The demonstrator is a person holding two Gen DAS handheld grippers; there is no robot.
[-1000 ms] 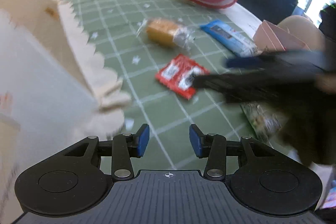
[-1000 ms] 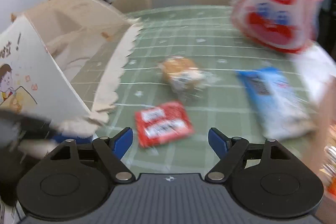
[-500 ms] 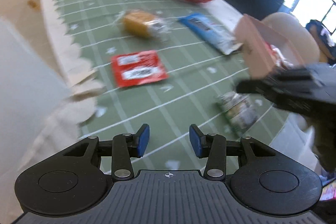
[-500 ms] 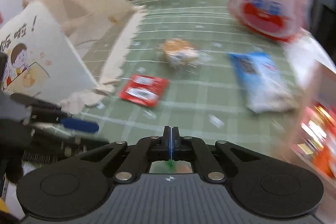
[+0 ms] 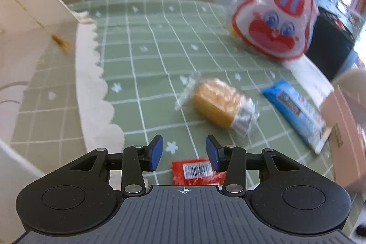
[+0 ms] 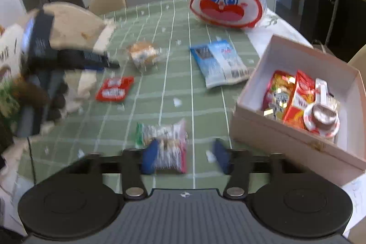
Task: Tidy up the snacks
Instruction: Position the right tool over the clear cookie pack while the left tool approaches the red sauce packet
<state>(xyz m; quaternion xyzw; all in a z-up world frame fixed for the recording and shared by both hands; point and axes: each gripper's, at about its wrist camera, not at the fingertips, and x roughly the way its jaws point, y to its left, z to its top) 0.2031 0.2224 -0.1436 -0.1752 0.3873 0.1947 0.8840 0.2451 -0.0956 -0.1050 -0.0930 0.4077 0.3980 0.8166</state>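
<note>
Both grippers empty and spread: left gripper (image 5: 184, 153) hangs over the red packet (image 5: 197, 170) near the table's (image 5: 146, 56) front edge, right gripper (image 6: 185, 156) straddles the nut pack (image 6: 163, 143), probably since the box (image 6: 274, 129) sits at the right edge.

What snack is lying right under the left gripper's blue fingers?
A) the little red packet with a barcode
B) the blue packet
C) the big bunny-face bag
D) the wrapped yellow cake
A: in the left wrist view, the red packet lies just below the open left gripper, while the wrapped cake, blue packet and bunny-face bag lie farther off on the green tablecloth.
</note>
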